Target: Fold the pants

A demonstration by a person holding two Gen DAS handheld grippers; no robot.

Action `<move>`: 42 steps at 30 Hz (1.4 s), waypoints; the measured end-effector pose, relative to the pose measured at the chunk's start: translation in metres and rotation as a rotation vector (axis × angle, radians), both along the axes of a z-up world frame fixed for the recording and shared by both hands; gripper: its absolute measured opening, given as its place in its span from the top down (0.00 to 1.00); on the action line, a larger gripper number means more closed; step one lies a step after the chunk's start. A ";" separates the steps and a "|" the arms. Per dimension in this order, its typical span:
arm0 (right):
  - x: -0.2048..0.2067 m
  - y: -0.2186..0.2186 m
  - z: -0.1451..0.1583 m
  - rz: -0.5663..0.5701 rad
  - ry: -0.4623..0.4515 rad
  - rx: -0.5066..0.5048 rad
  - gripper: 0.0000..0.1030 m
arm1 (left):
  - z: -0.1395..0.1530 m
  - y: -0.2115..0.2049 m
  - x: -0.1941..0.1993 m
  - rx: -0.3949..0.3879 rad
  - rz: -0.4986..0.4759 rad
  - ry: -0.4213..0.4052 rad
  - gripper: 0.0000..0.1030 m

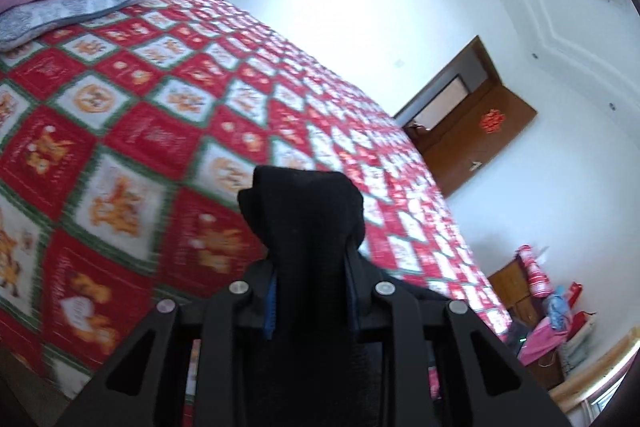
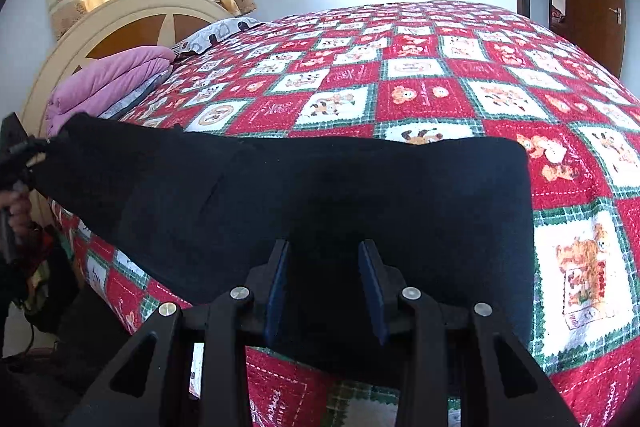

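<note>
Black pants [image 2: 320,195] spread lengthwise along the near edge of the bed, over the red-and-white checked quilt [image 2: 420,87], one end lifted off the surface at far left. Left gripper [image 1: 310,267] closed on a bunched end of the pants [image 1: 304,227], fabric filling the gap between the blue-padded fingers [image 1: 271,307] and rising above them. Right gripper [image 2: 324,267] at the near edge of the garment, blue pads either side of black cloth; clamped or merely straddling cannot be told. Left gripper [image 2: 16,147] also visible at far left, holding the raised end. Folded pink blanket [image 2: 108,79] near the cream headboard [image 2: 132,11]. Brown door [image 1: 480,119] beyond the bed
</note>
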State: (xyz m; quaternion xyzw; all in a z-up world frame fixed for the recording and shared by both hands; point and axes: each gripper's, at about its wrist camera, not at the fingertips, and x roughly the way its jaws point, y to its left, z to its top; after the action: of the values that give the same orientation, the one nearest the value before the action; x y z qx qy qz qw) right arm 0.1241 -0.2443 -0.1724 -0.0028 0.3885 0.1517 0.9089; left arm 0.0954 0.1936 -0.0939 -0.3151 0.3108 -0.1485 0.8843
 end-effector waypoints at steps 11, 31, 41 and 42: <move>0.002 -0.041 0.026 -0.166 -0.071 0.115 0.64 | 0.064 -0.101 0.004 0.139 -0.171 -0.068 0.74; 0.008 -0.110 0.032 -0.403 -0.083 0.251 0.64 | 0.035 -0.312 0.043 0.360 -0.489 0.034 0.74; 0.005 -0.141 0.032 -0.520 -0.093 0.321 0.64 | 0.022 -0.380 0.057 0.427 -0.558 0.049 0.67; 0.005 -0.144 0.031 -0.529 -0.092 0.326 0.64 | 0.018 -0.385 0.060 0.420 -0.558 0.065 0.66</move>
State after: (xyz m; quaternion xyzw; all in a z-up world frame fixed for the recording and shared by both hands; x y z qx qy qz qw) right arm 0.1294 -0.3887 -0.1410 0.2372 0.3048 -0.0300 0.9219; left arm 0.1550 -0.1914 -0.0756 -0.0339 0.4368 -0.3074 0.8447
